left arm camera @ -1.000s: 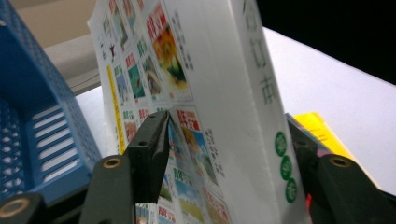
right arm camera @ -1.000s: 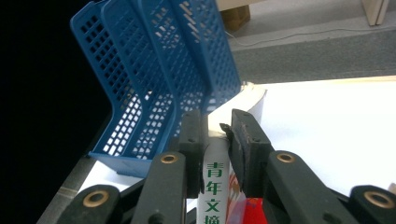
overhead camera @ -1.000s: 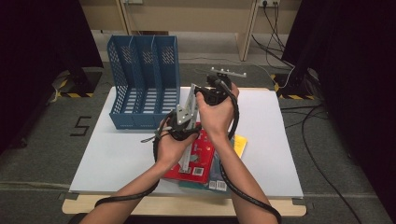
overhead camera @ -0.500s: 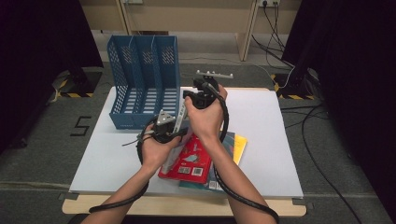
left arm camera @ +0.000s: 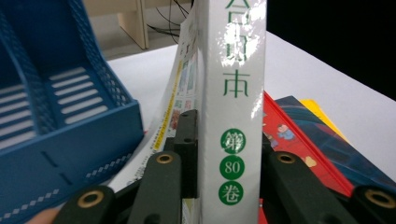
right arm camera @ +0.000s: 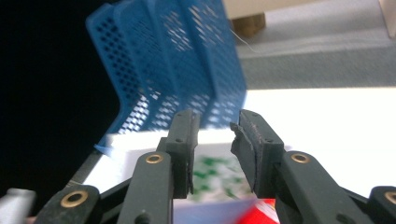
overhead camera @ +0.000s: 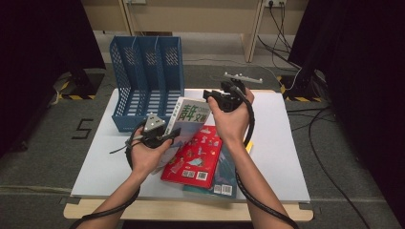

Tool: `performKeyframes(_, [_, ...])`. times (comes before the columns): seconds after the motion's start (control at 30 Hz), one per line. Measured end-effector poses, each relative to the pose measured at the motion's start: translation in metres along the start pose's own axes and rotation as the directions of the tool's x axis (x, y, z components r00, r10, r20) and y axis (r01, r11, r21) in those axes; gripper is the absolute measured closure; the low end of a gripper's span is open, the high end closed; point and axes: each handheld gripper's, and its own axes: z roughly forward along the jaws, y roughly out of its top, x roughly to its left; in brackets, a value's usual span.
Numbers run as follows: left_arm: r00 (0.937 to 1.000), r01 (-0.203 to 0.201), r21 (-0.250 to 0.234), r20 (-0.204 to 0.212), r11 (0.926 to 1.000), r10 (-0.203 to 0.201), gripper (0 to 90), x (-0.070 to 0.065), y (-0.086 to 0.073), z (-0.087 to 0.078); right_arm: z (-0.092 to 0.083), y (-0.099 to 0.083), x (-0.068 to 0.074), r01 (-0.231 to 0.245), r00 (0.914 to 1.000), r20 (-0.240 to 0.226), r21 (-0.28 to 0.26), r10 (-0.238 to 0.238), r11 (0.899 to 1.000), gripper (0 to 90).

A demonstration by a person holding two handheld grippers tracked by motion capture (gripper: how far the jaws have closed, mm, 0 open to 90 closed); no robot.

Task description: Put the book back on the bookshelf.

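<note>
From above, your left gripper (overhead camera: 165, 138) has its jaws clamped on the spine end of the white book (overhead camera: 188, 118), which is raised at a slant over the desk (overhead camera: 286, 143), its far end pointing toward the blue file rack (overhead camera: 143, 81). Your right gripper (overhead camera: 210, 95) sits at the book's far upper corner, just in front of the rack's right-hand compartment. Under the white book lies a red book (overhead camera: 196, 157), stacked on a dark teal book (overhead camera: 224, 179), with a yellow edge (overhead camera: 249, 147) peeking out beside your right forearm.

In the left gripper view, your jaws press on both sides of the white book's spine (left arm camera: 231, 140), one pad (left arm camera: 188, 149) flat against its left face, the other mostly hidden behind the right face. The blue file rack (left arm camera: 60, 112) stands just to the left, and the red book (left arm camera: 299, 140) and the teal one (left arm camera: 327, 135) lie beyond on the right.

In the right gripper view, your jaws have just been opening and now stand partly apart, with a clear gap between the pads (right arm camera: 184, 149). Nothing is pinched between them; the white book's cover (right arm camera: 215, 179) lies just beyond and below, with the blue file rack (right arm camera: 177, 60) behind.
</note>
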Motion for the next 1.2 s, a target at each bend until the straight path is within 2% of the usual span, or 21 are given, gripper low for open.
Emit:
performKeyframes(0.13, [0.9999, 0.004, -0.021, -0.014, 0.9998, -0.004, 73.4, 0.012, -0.001, -0.011, 0.005, -0.012, -0.022, -0.02, 0.9992, 0.037, 0.041, 0.019, 0.999, 66.5])
performKeyframes(0.2, [0.9998, 0.006, -0.028, -0.02, 0.9996, -0.006, 73.5, 0.014, -0.001, -0.014, 0.006, -0.015, -0.027, -0.025, 0.9986, 0.048, 0.051, 0.023, 0.998, 66.5])
performKeyframes(0.23, [0.9996, 0.002, -0.039, -0.028, 0.9992, -0.003, 73.4, 0.02, -0.001, -0.019, 0.009, -0.02, -0.035, -0.03, 0.9977, 0.062, 0.072, 0.025, 0.997, 66.2])
performKeyframes(0.37, [0.9992, 0.003, -0.056, -0.039, 0.9984, -0.005, 73.4, 0.027, -0.002, -0.026, 0.013, -0.031, -0.047, -0.034, 0.9964, 0.081, 0.107, 0.026, 0.994, 65.9])
performKeyframes(0.4, [0.999, -0.008, -0.066, -0.044, 0.9978, 0.005, 73.4, 0.031, -0.005, -0.032, 0.014, -0.033, -0.049, -0.036, 0.996, 0.086, 0.114, 0.027, 0.993, 65.7])
performKeyframes(0.57, [0.9983, -0.009, -0.093, -0.059, 0.9956, 0.003, 73.3, 0.038, -0.011, -0.043, 0.013, -0.04, -0.058, -0.041, 0.995, 0.095, 0.132, 0.029, 0.99, 65.2])
performKeyframes(0.7, [0.9953, -0.01, -0.149, -0.097, 0.9888, -0.004, 73.3, 0.043, -0.018, -0.058, 0.01, -0.047, -0.066, -0.044, 0.9938, 0.108, 0.144, 0.029, 0.989, 64.8])
performKeyframes(0.83, [0.993, -0.017, -0.171, -0.118, 0.9851, -0.003, 73.3, 0.048, -0.026, -0.067, 0.008, -0.05, -0.07, -0.042, 0.9937, 0.109, 0.147, 0.026, 0.988, 64.7])
performKeyframes(0.9, [0.9905, -0.007, -0.193, -0.136, 0.9813, -0.02, 73.2, 0.052, -0.035, -0.077, 0.007, -0.054, -0.074, -0.039, 0.9931, 0.115, 0.149, 0.021, 0.988, 64.4])
performKeyframes(1.07, [0.986, -0.003, -0.209, -0.164, 0.9778, -0.032, 73.2, 0.058, -0.05, -0.094, 0.007, -0.061, -0.079, -0.033, 0.993, 0.117, 0.165, 0.014, 0.986, 63.9])
performKeyframes(1.2, [0.9802, -0.027, -0.221, -0.197, 0.975, -0.018, 73.1, 0.06, -0.062, -0.104, 0.006, -0.068, -0.084, -0.034, 0.9921, 0.125, 0.169, 0.013, 0.985, 63.7])
